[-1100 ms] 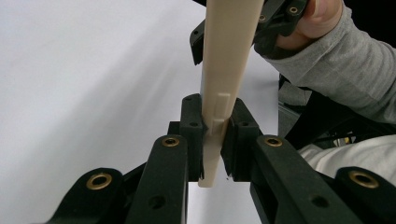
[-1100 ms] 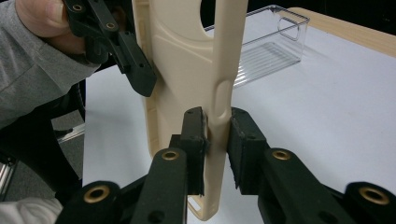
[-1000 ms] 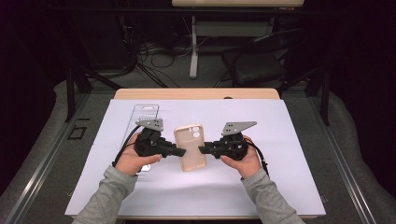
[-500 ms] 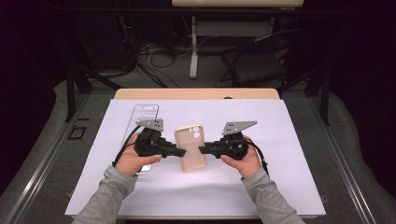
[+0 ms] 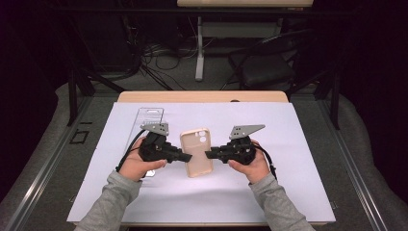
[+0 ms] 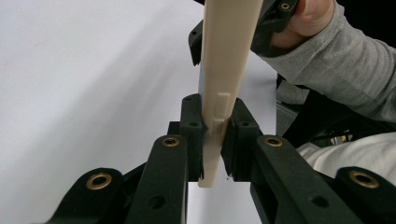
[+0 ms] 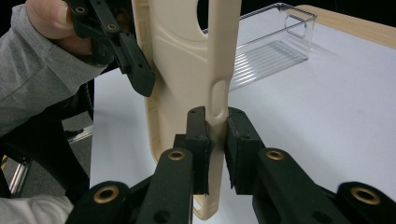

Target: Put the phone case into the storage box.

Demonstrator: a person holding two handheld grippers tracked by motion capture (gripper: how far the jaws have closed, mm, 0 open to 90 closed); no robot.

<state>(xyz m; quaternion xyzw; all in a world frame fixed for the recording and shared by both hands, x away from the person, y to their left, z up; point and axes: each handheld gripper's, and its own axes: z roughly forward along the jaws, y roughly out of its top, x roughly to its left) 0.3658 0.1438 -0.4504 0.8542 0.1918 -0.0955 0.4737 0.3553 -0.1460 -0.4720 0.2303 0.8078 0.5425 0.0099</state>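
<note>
Above the white worktop (image 5: 288,192), mid-front, a beige phone case (image 5: 197,151) is held up between both grippers. Left gripper (image 5: 185,156) pinches the case's left long edge, jaws pressed on the thin wall at the button cutout; right gripper (image 5: 211,155) pinches the opposite edge the same way. Case seems lifted off the sheet, back face with the camera cutout up in the high view. Clear plastic bin (image 5: 148,120) sits empty behind the left hand, near but apart. Judgement: pickup done, two-handed grip secured; placing, probably into the bin, not yet begun.
</note>
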